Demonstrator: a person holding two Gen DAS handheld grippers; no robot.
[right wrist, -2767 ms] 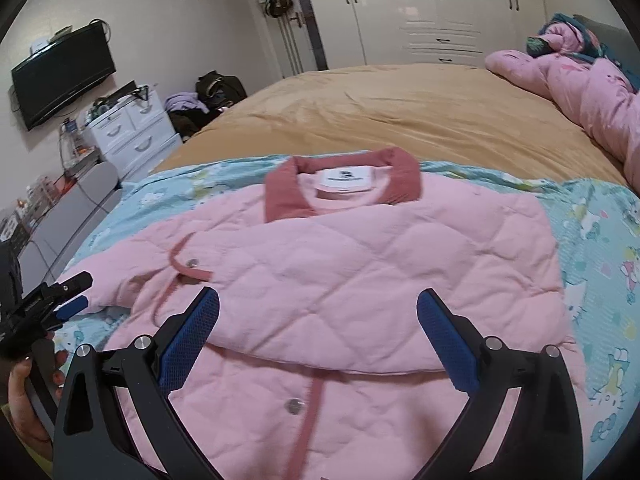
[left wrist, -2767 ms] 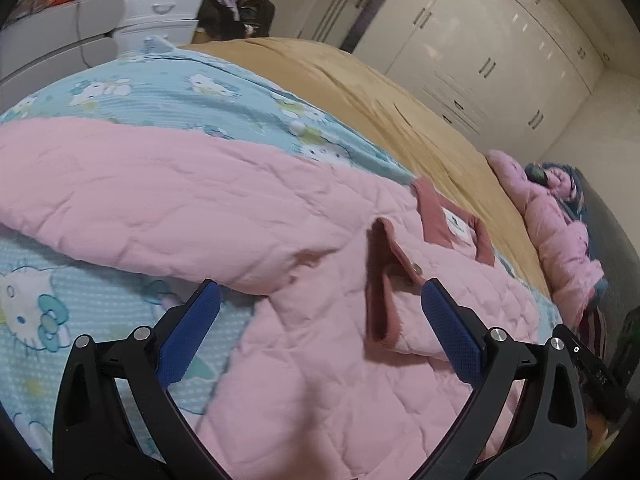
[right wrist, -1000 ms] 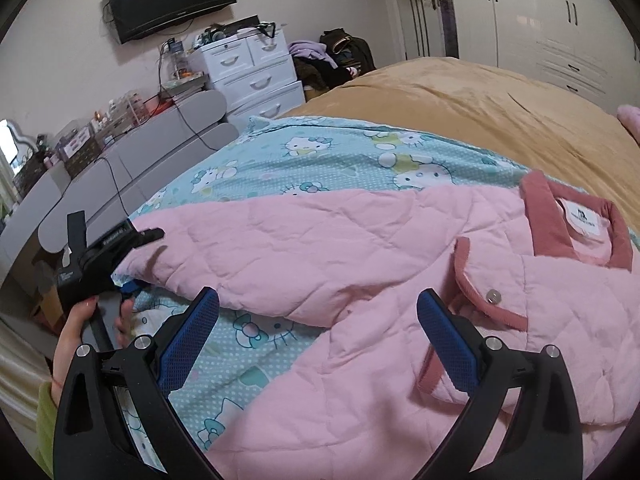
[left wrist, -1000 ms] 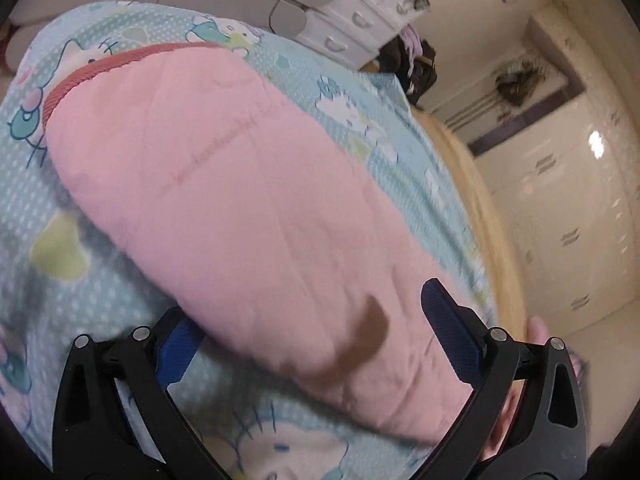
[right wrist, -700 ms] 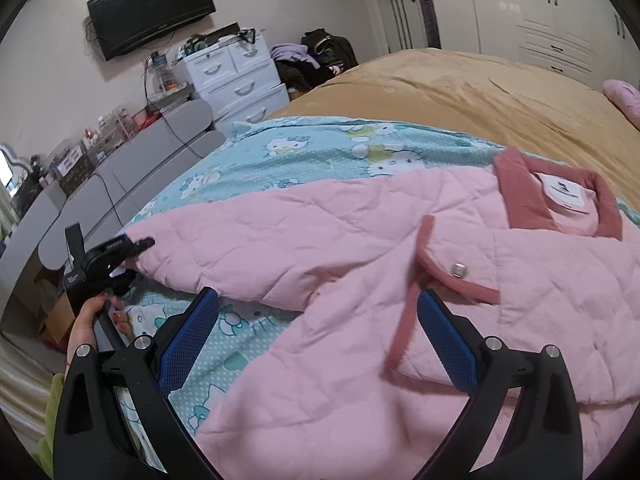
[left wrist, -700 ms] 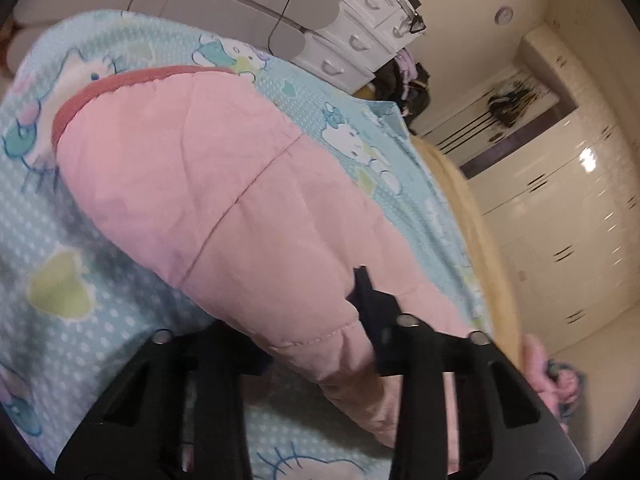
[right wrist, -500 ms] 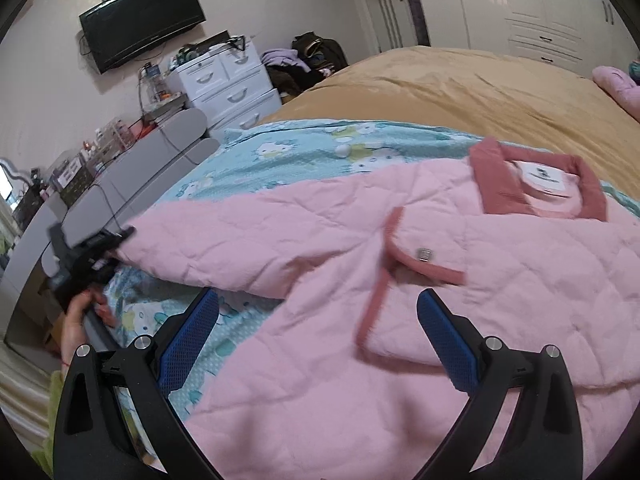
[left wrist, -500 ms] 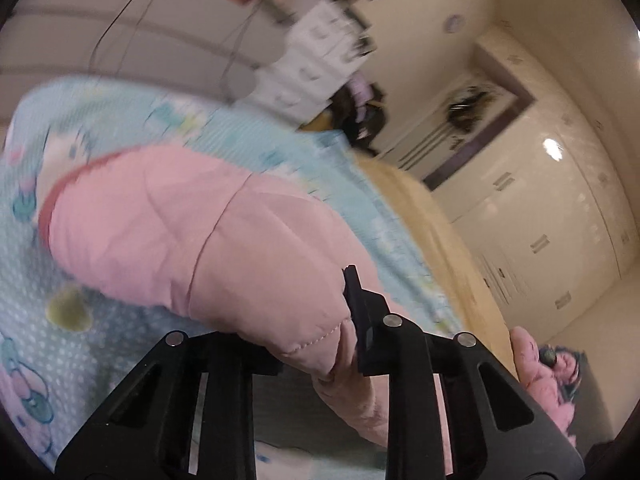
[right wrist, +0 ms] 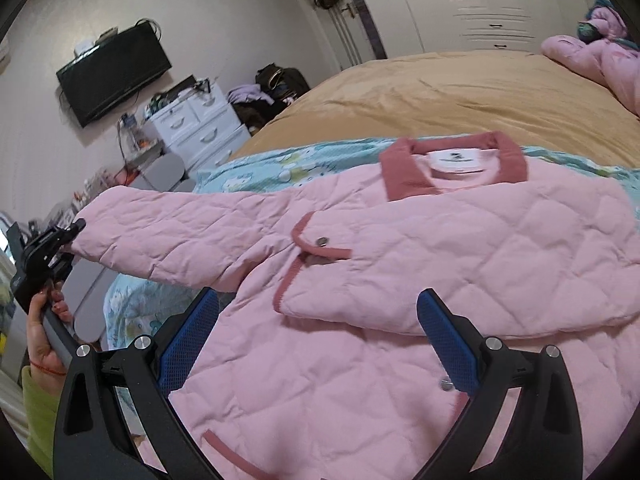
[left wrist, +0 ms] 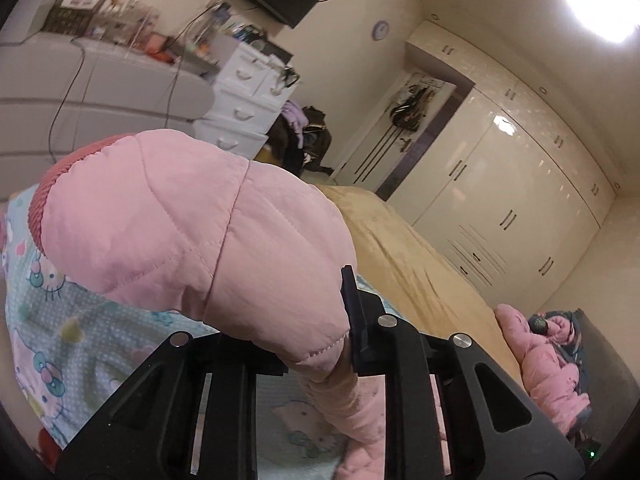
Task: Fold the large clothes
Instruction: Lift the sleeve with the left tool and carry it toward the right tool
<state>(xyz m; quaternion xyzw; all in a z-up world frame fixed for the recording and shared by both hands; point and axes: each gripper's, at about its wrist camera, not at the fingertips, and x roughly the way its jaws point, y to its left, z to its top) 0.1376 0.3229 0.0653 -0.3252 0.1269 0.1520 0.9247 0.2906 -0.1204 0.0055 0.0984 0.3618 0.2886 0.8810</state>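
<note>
1. The pink quilted jacket lies front-up on the bed, collar at 12 o'clock in the right wrist view.
2. Its sleeve stretches toward 9 o'clock, lifted off the blue cartoon sheet; its long axis runs left to right.
3. The left tool is clamped on the sleeve near the cuff, so the left hand is the nearer one.
4. The right tool hovers over the jacket's lower front, fingers apart and empty.
5. Judged next: carry the sleeve toward 3 o'clock, across the chest.
</note>
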